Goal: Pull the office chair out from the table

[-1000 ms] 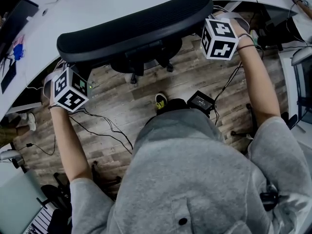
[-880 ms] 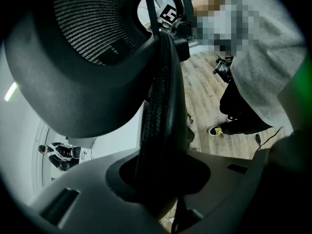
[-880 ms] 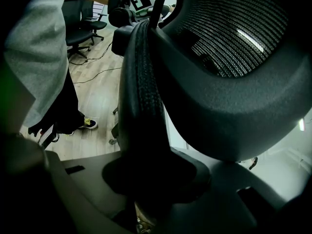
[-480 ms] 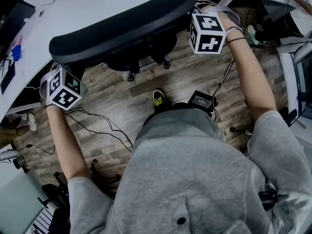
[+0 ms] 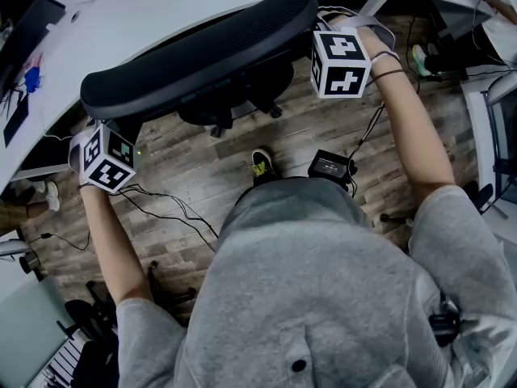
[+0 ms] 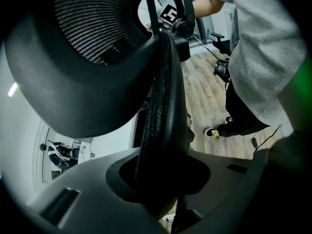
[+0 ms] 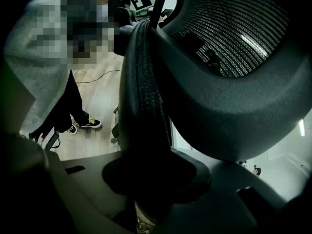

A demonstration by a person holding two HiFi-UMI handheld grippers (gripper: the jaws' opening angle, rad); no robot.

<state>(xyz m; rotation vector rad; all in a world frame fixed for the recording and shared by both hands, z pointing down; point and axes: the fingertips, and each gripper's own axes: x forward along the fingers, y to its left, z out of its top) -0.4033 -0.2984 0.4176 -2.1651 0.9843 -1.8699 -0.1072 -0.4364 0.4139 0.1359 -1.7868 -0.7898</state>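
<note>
With the left gripper (image 6: 161,179) and right gripper (image 7: 156,179) clamped on opposite side edges of its back, the office chair (image 5: 202,51) had slid only slightly leftward and sat close against the white table (image 5: 145,10), so the pull had barely begun.

One office chair (image 5: 202,51), one table (image 5: 161,6), two tools: left tool (image 6: 161,177), right tool (image 7: 151,179); perhaps three floor cables (image 5: 170,204).

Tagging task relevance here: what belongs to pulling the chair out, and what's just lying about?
Job: office chair, table, left hand-held gripper and right hand-held gripper, both clamped on the backrest edge.
Lying about: floor cables, black box on the floor.
</note>
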